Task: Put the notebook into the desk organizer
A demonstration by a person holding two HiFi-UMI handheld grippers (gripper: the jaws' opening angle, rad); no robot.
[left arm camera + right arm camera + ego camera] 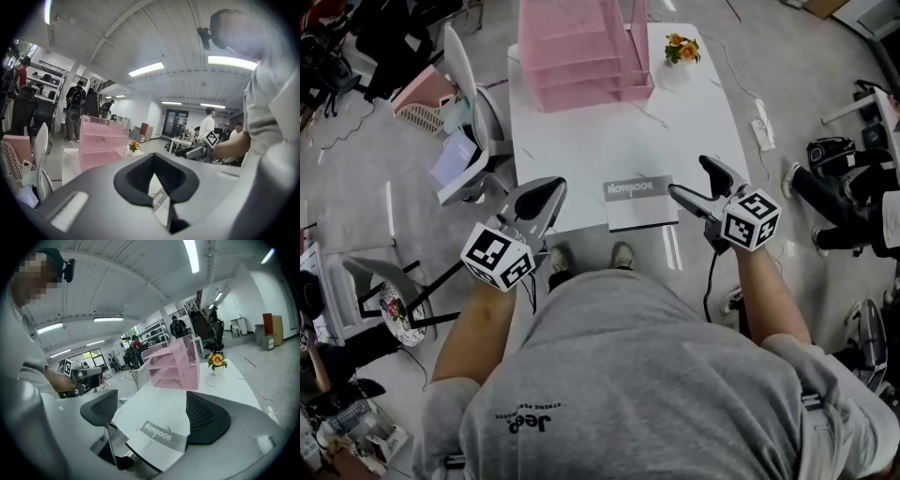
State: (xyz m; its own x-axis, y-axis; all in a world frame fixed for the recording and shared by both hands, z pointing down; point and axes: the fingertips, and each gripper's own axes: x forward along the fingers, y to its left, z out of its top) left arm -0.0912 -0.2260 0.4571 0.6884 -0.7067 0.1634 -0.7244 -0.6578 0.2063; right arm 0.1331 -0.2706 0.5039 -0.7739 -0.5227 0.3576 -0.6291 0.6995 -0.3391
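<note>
Both forearms reach forward. The left gripper (542, 199), at the notebook's (639, 202) 9 o'clock, has its jaws pressed together, empty. The right gripper (694, 180), at 3 o'clock, gapes wide just beside it. The notebook lies at the table's (600, 141) near edge, with the desk organizer (581, 52) toward 12 o'clock.

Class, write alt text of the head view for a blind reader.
From above, a person holds the left tool and right tool at the near edge of a white table, flanking a notebook. A pink desk organizer and flowers stand at the far end.
</note>
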